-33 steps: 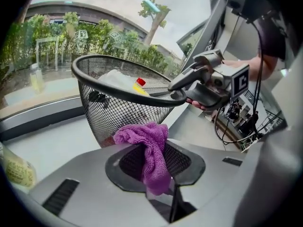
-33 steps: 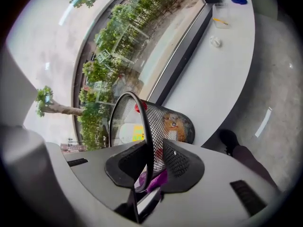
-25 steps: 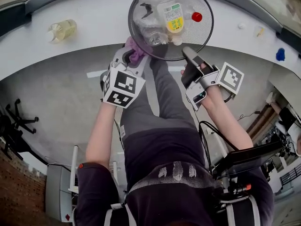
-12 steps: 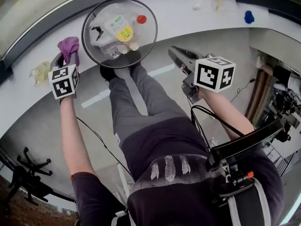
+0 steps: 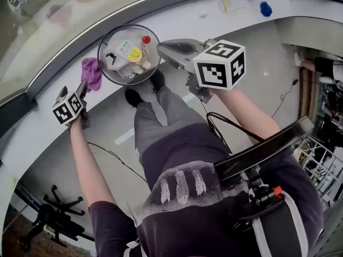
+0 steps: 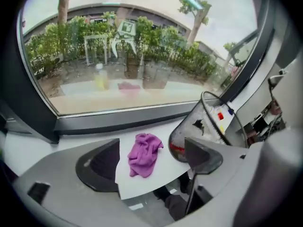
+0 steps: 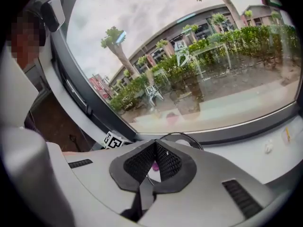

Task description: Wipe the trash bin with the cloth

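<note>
The trash bin (image 5: 107, 71) stood on the table (image 5: 177, 20), which ran along under the window (image 5: 64, 20). A bottle (image 5: 130, 51) lay inside the bin among other rubbish. The cloth (image 5: 92, 73) lay on the table just left of the bin. The left tongs (image 5: 75, 90) hung before the cloth, on the person's side, their jaws opening with nothing pressed between them. The right tongs (image 5: 162, 46), tips together, reached to the bin's right rim. The person's shoes (image 5: 133, 97) stood on the floor (image 5: 107, 143) before the table, and a chair (image 5: 53, 221) stood well behind to the left.
</note>
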`<state>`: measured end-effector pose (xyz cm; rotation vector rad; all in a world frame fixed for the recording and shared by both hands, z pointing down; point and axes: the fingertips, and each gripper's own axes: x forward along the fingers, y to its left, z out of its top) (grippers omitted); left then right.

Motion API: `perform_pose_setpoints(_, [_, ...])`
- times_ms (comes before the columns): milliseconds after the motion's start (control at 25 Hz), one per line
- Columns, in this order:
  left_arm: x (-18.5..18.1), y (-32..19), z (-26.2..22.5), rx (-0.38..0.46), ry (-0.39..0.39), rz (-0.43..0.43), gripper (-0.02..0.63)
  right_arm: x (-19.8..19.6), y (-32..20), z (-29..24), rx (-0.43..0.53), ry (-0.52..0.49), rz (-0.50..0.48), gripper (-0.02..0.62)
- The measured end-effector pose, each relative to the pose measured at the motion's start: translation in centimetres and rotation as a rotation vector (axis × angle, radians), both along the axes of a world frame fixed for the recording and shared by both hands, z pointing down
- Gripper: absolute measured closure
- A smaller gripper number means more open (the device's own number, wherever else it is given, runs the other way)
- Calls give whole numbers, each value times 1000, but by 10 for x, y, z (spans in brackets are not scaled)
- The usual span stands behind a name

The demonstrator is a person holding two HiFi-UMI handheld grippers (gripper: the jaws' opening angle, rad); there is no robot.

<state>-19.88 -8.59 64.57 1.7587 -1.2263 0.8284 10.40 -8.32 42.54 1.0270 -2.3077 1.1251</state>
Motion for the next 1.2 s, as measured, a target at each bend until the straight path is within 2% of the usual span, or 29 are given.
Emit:
perform_pose_setpoints(120, [3,0,-61,108,93,-18,200,-19,-11,-30,53,-73,2,597])
perform_pose_setpoints(200, [12,-2,-121,236,164,6,210,-29,-18,-54,97,-122,-5,597])
perform_pose_setpoints(240, [17,-3,-157,319,196,36,333,-33,-21,-66,121,-146,-8,597])
perform_pose_setpoints(280, [25,-3,-193,399,228,74,558,-36,-23,-79,141,-168,-10,597])
perform_pose_setpoints(320, [34,1,-227,463,260,115,609,-38,-23,-93,159,-191,-14,597])
perform_pose_setpoints(400, [55,8,-284,541,300,196,609,-41,-22,-123,202,-242,-28,597])
perform_pose_setpoints(480, [72,11,-329,602,301,260,609,-45,-19,-152,254,-289,-51,597])
perform_pose_setpoints(680, [104,25,-405,706,335,294,609,-50,8,-199,366,-305,-116,597])
perform_pose_setpoints(920, [168,46,-455,774,339,354,609,-7,29,-241,485,-374,-140,597])
perform_pose_setpoints(1080, [206,56,-465,787,337,433,609,19,41,-239,484,-411,-128,597])
perform_pose_setpoints(1200, [236,60,-462,790,331,497,609,32,55,-233,462,-464,-158,598])
